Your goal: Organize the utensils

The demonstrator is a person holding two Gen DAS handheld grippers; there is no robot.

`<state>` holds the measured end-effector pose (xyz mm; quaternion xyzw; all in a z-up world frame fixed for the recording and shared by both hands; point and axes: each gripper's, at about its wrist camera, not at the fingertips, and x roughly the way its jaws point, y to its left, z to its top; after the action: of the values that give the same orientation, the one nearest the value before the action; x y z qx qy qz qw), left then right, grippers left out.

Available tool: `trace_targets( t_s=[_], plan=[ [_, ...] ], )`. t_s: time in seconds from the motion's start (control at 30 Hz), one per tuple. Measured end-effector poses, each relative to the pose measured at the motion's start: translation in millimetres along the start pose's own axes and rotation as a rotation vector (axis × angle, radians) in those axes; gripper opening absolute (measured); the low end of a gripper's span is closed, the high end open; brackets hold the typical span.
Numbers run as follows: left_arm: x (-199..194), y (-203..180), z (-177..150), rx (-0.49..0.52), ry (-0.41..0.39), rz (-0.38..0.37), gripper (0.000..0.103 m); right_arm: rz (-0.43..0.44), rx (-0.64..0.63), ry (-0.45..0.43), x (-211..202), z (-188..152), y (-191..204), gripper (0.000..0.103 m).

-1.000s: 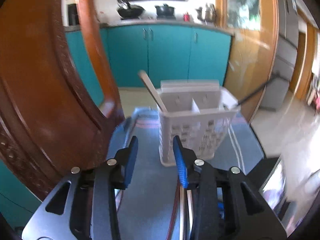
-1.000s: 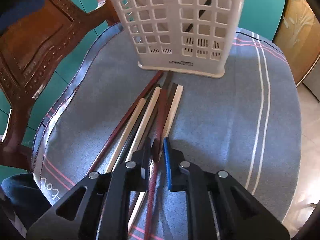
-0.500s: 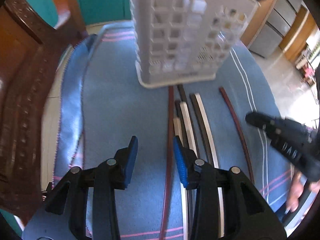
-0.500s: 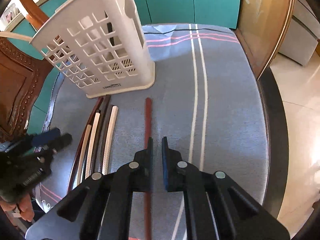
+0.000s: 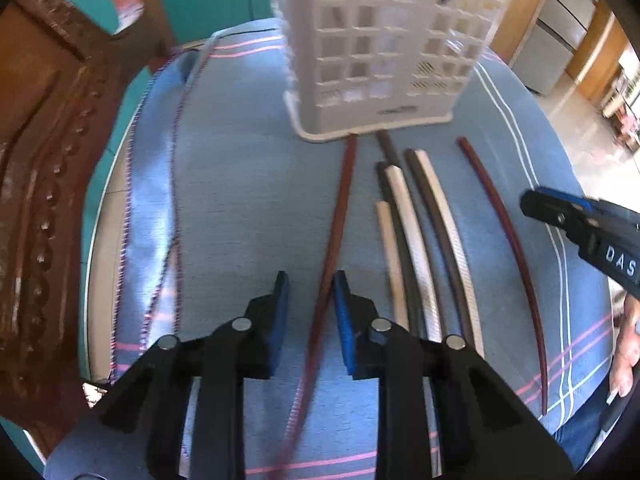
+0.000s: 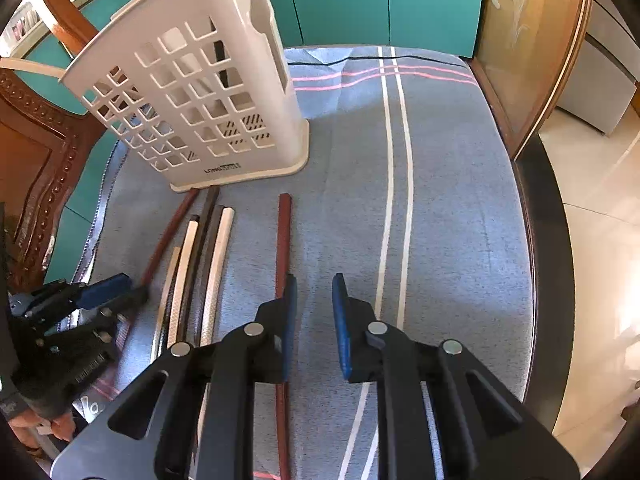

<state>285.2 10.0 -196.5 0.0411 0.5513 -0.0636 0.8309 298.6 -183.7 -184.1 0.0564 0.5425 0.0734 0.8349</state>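
A white lattice utensil basket stands on the blue cloth; it also shows in the right wrist view. Several chopsticks lie in front of it: a reddish-brown one, cream and dark ones, and a lone reddish-brown one to the right. My left gripper is open with its jaws either side of the left reddish-brown chopstick. My right gripper is open and empty; the lone reddish-brown chopstick lies just left of its left finger. The left gripper also shows in the right wrist view.
A carved wooden chair stands close on the left. The blue striped cloth covers the round table, whose dark rim shows at the right. Teal cabinets are behind. Utensils stand inside the basket.
My right gripper has opened and let go of the reddish-brown chopstick, which now lies apart from the others. My left gripper has come down and forward over the left reddish-brown chopstick.
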Motion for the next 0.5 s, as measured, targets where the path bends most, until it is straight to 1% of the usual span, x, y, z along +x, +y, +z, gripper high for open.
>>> trace_targets(
  t_s=[0.03, 0.07, 0.13, 0.17, 0.4, 0.5],
  plan=[
    [-1.8, 1.8, 2.0, -0.008, -0.008, -0.009, 0.024, 0.0, -0.001, 0.0, 0.4, -0.1, 0.4, 0.018],
    [-2.4, 2.7, 3.8, -0.016, -0.014, -0.015, 0.024, 0.0, -0.002, 0.0, 1.3, 0.0, 0.7, 0.021],
    [-2.3, 4.0, 5.8, -0.014, -0.015, -0.001, 0.034, 0.001, -0.014, -0.004, 2.5, 0.1, 4.9, 0.027],
    [-1.4, 3.1, 7.5, -0.011, -0.017, 0.011, 0.034, 0.001, -0.023, -0.006, 3.3, 0.0, 7.3, 0.029],
    [11.6, -11.5, 30.9, 0.015, -0.013, 0.069, 0.034, -0.045, -0.082, 0.005, 16.8, 2.2, 25.8, 0.03],
    [11.0, -18.8, 27.3, 0.014, -0.012, 0.086, 0.034, -0.063, -0.093, 0.011, 22.3, 3.2, 28.0, 0.03]
  ],
)
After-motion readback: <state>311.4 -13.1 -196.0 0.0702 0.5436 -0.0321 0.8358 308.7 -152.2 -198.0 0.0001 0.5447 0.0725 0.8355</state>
